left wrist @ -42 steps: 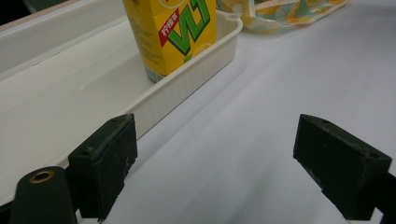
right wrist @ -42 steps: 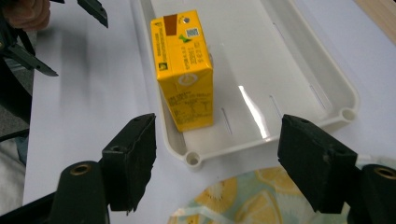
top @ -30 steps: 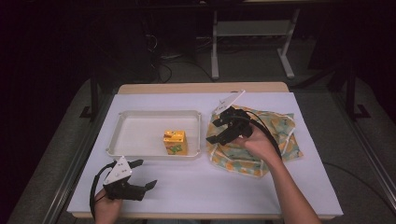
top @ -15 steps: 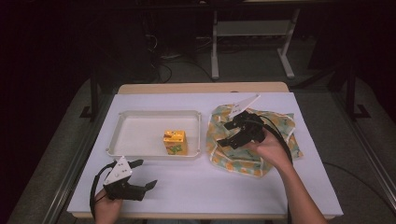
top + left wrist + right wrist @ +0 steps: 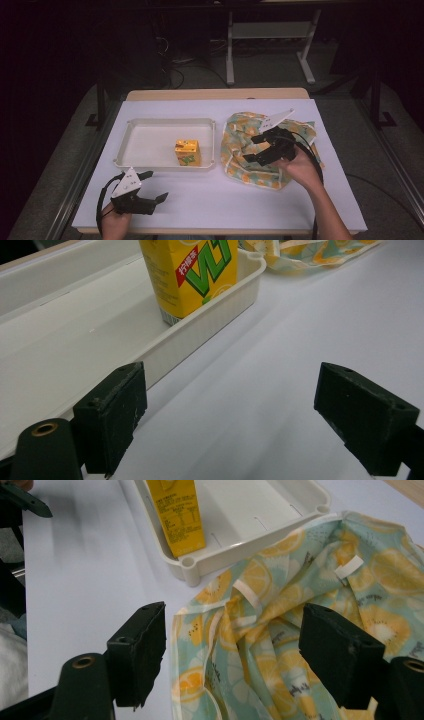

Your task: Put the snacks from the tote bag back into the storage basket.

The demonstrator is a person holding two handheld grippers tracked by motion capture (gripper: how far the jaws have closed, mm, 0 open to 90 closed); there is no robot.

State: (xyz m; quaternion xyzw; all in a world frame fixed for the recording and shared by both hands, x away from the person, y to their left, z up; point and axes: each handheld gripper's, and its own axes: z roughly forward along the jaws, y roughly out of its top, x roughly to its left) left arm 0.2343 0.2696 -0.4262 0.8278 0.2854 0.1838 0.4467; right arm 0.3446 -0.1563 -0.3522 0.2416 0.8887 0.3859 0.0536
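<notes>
My right gripper [image 5: 252, 150] over the crumpled fruit-print cloth [image 5: 300, 610]

Its jaws stand wide, cloth between and below them, unpinched; beyond them the upright yellow "VLT" carton [image 5: 192, 275]. My left gripper [image 5: 152, 186]: jaws wide, empty.

A soft, crumpled fruit-print cloth [image 5: 280, 645] is lying by a smooth, matt white plastic tray [image 5: 150, 145] that is holding a glossy yellow paper carton [image 5: 192, 275].
</notes>
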